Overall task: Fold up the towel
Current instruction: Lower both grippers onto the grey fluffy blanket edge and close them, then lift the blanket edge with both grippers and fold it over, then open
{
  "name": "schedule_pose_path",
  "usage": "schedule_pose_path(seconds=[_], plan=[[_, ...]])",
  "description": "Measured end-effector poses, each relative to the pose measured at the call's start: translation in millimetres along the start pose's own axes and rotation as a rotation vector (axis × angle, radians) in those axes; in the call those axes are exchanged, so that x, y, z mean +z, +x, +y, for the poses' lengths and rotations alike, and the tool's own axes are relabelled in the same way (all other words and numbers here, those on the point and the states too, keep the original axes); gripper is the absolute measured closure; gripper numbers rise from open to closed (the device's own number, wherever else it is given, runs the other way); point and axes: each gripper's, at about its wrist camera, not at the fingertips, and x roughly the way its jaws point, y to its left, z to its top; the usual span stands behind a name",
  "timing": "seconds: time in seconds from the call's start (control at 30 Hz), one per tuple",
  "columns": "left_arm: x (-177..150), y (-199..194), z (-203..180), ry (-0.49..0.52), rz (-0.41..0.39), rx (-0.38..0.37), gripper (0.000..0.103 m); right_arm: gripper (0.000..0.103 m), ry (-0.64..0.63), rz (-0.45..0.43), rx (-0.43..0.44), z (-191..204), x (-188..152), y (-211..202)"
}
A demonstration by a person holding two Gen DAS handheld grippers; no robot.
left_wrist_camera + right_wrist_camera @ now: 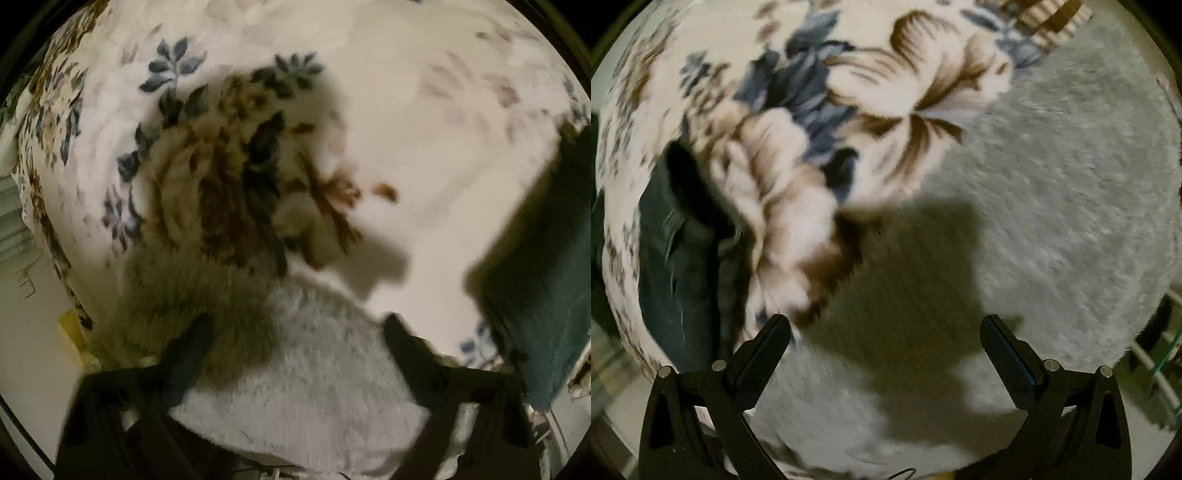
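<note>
The pale grey fluffy terry towel (1052, 192) lies spread on the flower-patterned bed blanket (886, 74), directly under both tongs, its near end at their tips. The left tongs (295, 332) stand partly apart straddling a near corner, seemingly not yet pinching it. The right tongs (886, 328) gape wide above the cloth, holding nothing.

**Both grippers point steeply down, jaws apart**

Your left gripper (295, 328) points steeply downward, its two dark fingers (192, 347) spread apart and blurred in the left wrist view. Whether its pads press on anything cannot be told. Your right gripper (886, 328) also tilts steeply down, its jaws standing wide, both ribbed pads (1008, 362) sharp and bare, gripping nothing between them.
</note>
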Motion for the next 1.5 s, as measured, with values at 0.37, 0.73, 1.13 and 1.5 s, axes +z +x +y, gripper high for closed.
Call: schedule_pose_path(seconds=[0.37,0.73,1.13,1.5], plan=[[-55,-38,35,0.043,-0.204,-0.102,0.097,0.095,-0.027,-0.071,-0.002,24,-12,19],[-194,-110,113,0.189,-0.443,-0.243,0.098,0.098,-0.190,-0.230,0.265,-55,-92,-79],[-255,92,208,0.108,-0.228,-0.039,0.098,0.098,-0.254,-0.109,0.013,-230,-153,49],[-267,56,239,0.037,-0.289,-0.235,0.087,0.086,-0.315,-0.030,-0.030,-230,-155,102]])
